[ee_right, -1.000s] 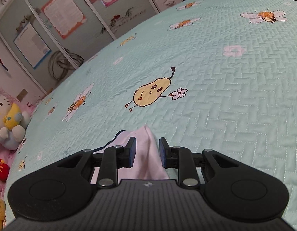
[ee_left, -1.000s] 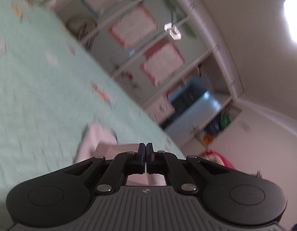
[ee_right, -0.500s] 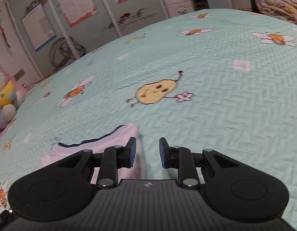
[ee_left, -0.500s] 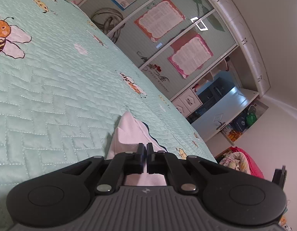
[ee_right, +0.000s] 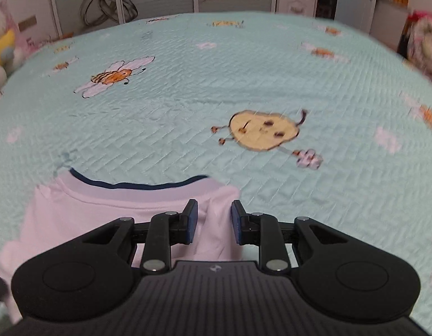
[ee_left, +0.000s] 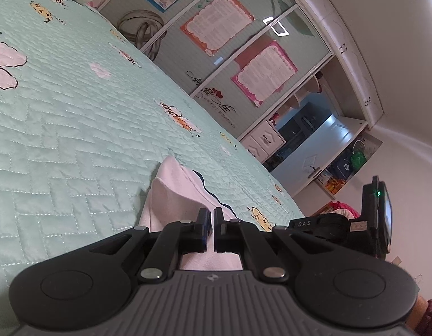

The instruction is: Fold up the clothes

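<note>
**Pink garment laid on the bed, folding barely begun**

The pale pink garment (ee_right: 109,215) with a dark-trimmed neckline lies on the mint quilted bed (ee_right: 244,84), just in front of both grippers. The left gripper (ee_left: 211,218) has its jaws shut on a raised fold of the cloth. The right gripper (ee_right: 213,214) has its jaws narrowly apart, with a bunched edge of cloth between them; whether the pads press it I cannot tell. I judge the task is at an early stage: no clean fold is visible yet. Most of the garment is hidden under the gripper bodies, and the right view is blurred.
</note>
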Demonstrator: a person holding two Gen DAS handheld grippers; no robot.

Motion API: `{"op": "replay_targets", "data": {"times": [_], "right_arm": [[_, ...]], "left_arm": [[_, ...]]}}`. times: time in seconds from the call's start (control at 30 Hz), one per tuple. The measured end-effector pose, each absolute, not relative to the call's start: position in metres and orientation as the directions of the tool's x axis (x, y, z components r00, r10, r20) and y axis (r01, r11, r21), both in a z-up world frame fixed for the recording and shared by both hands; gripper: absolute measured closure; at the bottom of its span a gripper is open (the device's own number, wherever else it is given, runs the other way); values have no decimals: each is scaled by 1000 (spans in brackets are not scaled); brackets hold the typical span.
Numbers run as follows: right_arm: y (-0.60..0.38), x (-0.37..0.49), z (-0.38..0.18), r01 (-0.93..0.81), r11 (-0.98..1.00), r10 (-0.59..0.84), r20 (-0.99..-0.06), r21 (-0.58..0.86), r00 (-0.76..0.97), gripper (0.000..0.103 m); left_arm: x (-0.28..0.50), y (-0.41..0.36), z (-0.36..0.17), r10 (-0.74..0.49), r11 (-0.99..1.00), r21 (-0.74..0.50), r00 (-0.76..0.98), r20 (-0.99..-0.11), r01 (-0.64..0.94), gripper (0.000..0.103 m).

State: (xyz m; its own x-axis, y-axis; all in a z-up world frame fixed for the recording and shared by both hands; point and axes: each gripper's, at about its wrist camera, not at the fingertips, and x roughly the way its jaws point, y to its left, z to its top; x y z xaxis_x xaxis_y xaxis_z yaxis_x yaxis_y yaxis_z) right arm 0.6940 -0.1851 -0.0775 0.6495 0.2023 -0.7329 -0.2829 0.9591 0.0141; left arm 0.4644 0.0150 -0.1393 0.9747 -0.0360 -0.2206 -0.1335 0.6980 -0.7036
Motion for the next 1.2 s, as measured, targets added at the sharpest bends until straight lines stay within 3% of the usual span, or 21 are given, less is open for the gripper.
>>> {"op": "replay_targets", "data": {"times": [0.37, 0.4, 0.43, 0.67, 0.97, 1.03, 1.1, 1.17, 1.2], "right_arm": [[-173, 697, -82, -307, 950, 160, -753, -58, 638, 78], [-173, 698, -83, -309, 949, 156, -756, -64, 636, 86], [-173, 698, -85, -310, 948, 152, -759, -69, 634, 101], [-177, 708, -87, -245, 915, -42, -681, -320, 731, 103], [-199, 725, -90, -224, 970, 92, -717, -92, 691, 99], [-212, 721, -85, -200, 980, 153, -692, 13, 705, 82], [-227, 711, -78, -190, 976, 215, -654, 110, 725, 81], [-238, 703, -74, -190, 969, 246, -632, 156, 735, 81], [-242, 699, -72, -192, 966, 258, -622, 173, 739, 81]], "left_arm": [[467, 16, -142, -41, 694, -704, 969, -244, -147, 103], [467, 16, -142, -42, 696, -702, 969, -244, -147, 103], [467, 15, -141, -43, 701, -698, 969, -244, -144, 103], [474, 7, -136, -56, 753, -644, 962, -268, -136, 103], [479, 16, -145, -59, 719, -673, 950, -307, -173, 102], [479, 15, -145, -68, 722, -671, 949, -309, -167, 86], [482, 12, -144, -77, 734, -660, 945, -317, -162, 75], [485, 8, -143, -90, 750, -643, 940, -330, -154, 78], [486, 7, -144, -97, 755, -639, 938, -333, -149, 89]]}}
